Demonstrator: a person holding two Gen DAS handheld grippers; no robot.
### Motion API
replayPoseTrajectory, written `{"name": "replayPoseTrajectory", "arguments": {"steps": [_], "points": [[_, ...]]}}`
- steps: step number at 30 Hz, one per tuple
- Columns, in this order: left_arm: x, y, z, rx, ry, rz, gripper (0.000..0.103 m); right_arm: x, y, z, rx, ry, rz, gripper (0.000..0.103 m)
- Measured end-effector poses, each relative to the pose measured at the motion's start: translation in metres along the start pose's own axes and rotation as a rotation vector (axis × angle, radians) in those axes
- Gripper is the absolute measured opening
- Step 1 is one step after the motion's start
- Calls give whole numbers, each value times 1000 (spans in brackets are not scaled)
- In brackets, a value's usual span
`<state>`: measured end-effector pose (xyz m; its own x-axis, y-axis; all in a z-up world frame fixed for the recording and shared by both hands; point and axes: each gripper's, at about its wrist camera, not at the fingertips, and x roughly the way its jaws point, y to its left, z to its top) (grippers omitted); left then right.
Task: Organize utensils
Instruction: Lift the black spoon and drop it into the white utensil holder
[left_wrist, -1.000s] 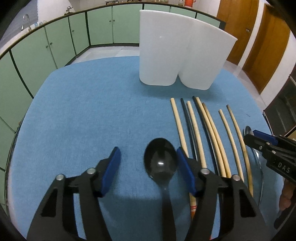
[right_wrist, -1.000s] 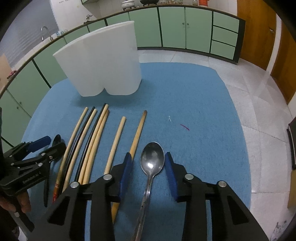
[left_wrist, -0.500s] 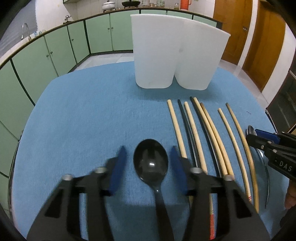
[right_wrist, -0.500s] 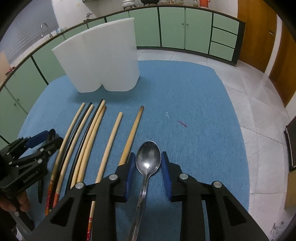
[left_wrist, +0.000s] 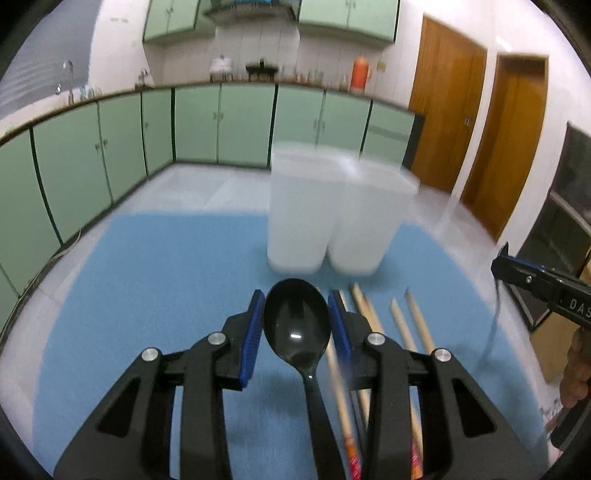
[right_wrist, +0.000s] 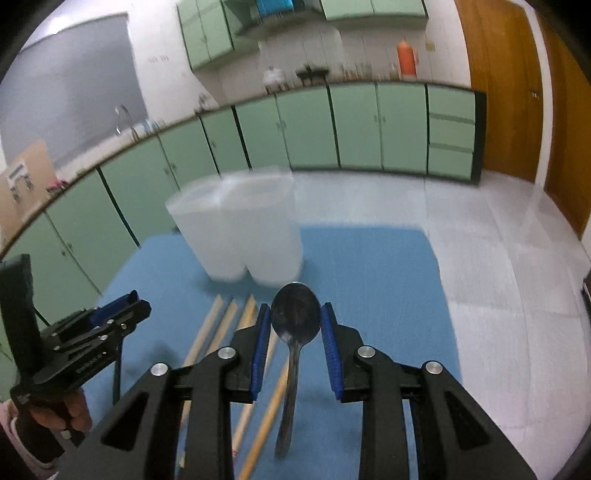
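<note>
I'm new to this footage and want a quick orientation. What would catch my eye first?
Two spoons held up at once: a black spoon between the left gripper fingers, a metal spoon in the right gripper. Behind them, a white two-compartment holder stands on the blue mat, chopsticks lying before it.

My left gripper (left_wrist: 296, 332) sits low centre with the plastic spoon (left_wrist: 296, 325) between its pads; the holder (left_wrist: 332, 214) stands behind on the cloth (left_wrist: 155, 280), chopsticks (left_wrist: 413, 325) lower right.
</note>
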<state>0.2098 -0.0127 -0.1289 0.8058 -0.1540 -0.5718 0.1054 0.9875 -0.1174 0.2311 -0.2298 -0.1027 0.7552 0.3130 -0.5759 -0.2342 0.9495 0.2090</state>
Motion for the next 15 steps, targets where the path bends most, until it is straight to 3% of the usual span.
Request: {"name": "replayPoseTrajectory", "arguments": {"steps": [7,15], "points": [[-30,-8,65,-12,-225,-26,34,-18,14,61,-34,-137,67,27],[-9,-30,141,4,-363,-37,34,9,20,129,-46,-205,67,27]]}}
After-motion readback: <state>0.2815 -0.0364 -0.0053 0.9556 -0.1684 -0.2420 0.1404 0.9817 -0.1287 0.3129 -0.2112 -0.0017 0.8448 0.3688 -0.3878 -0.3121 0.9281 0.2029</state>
